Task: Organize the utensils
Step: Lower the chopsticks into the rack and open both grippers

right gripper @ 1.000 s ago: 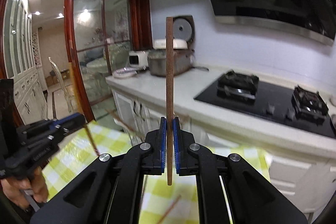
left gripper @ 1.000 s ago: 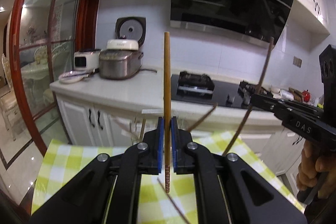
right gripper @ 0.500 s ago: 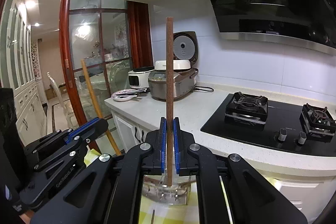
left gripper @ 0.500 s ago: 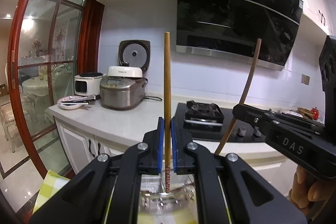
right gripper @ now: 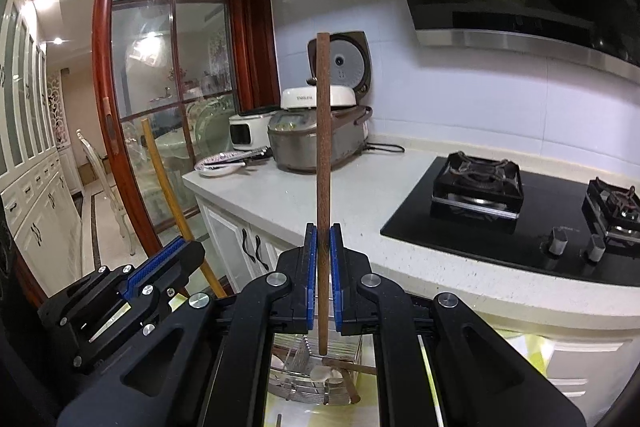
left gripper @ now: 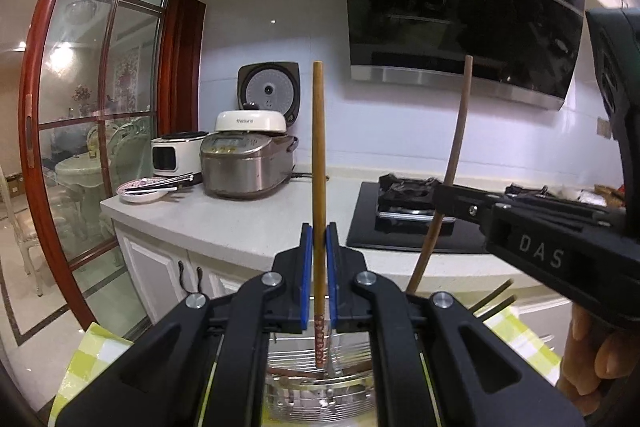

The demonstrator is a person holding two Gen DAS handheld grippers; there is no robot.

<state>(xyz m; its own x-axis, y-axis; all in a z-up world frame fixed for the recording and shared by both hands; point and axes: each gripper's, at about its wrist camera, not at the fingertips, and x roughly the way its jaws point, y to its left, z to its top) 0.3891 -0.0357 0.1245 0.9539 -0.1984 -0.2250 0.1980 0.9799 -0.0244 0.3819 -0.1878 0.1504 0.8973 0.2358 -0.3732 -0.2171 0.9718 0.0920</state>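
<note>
You have each gripper clenched on an upright chopstick, the left gripper [left gripper: 317, 279] on the light chopstick [left gripper: 318, 163], the right gripper [right gripper: 323, 275] on the dark chopstick [right gripper: 322, 147], tips poised above the wire basket [left gripper: 320, 393], ready to drop in.

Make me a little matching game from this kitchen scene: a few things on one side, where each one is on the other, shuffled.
Things:
1. light chopstick
2. dark chopstick
3. rice cooker
4. wire basket

Places:
A. on the white counter
B. below both grippers, on the checked cloth
C. clamped upright in the right gripper
D. clamped upright in the left gripper

Pairs: 1-D, 2-C, 3-A, 4-B
</note>
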